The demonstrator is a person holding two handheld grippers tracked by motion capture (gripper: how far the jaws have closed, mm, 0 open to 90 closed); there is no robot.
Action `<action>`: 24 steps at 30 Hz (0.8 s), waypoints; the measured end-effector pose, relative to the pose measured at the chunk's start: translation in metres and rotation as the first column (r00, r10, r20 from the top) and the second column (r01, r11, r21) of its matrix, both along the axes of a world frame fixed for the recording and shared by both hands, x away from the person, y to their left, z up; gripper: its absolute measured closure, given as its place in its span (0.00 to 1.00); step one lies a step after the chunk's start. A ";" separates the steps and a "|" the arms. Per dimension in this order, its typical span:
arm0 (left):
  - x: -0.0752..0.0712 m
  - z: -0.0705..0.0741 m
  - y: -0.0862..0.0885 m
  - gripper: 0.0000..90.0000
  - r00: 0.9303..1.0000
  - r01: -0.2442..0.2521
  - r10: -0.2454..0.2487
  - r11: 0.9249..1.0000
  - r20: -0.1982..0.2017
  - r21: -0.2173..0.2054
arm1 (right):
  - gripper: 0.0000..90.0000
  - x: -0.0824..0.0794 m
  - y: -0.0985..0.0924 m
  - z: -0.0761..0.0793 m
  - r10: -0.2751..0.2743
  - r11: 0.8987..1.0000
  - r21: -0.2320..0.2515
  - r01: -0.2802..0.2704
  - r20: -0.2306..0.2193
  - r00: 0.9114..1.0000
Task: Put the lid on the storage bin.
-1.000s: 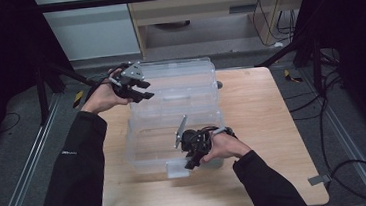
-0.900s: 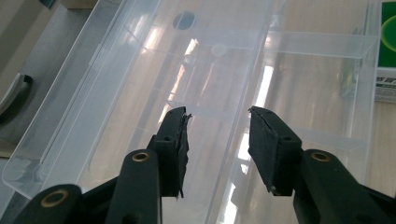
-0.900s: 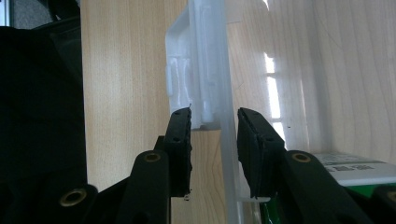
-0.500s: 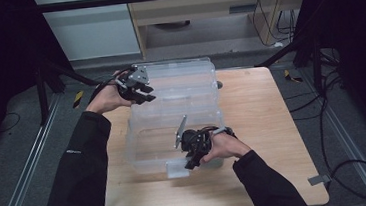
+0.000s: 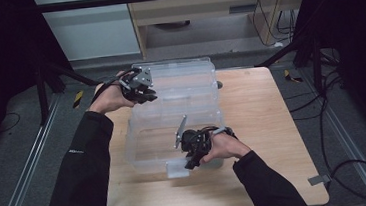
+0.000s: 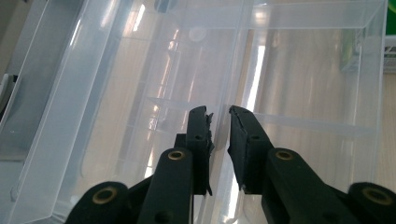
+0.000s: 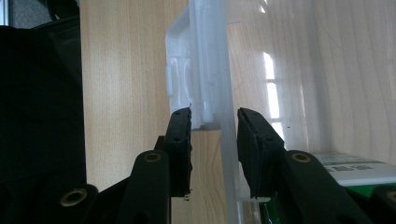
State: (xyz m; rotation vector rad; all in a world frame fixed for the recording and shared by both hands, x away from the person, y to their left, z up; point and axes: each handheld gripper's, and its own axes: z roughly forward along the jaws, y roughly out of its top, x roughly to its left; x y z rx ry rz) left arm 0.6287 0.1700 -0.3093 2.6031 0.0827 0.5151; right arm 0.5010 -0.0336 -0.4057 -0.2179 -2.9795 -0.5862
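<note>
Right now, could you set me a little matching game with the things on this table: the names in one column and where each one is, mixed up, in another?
Things:
1. left gripper
2. right gripper
3. clear plastic box
4. clear lid

Places:
A. lies on the wooden table, open
B. its jaws straddle the box's near wall, by the white latch
C. stands up behind the box, hinged back
D. at the lid's left edge, the jaws having just been closing on it

Right pairs: 1-D, 2-B, 3-A, 4-C
</note>
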 end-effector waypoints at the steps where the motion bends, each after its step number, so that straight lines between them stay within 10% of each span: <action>1: -0.001 0.001 -0.001 0.88 1.000 0.003 -0.004 1.000 0.005 0.011 | 0.73 0.000 0.000 0.000 0.000 1.000 0.000 0.000 0.001 1.000; 24: -0.021 0.010 -0.017 0.95 0.998 0.016 -0.023 0.990 0.055 0.137 | 0.74 -0.004 0.001 0.000 -0.007 1.000 -0.004 0.007 0.024 1.000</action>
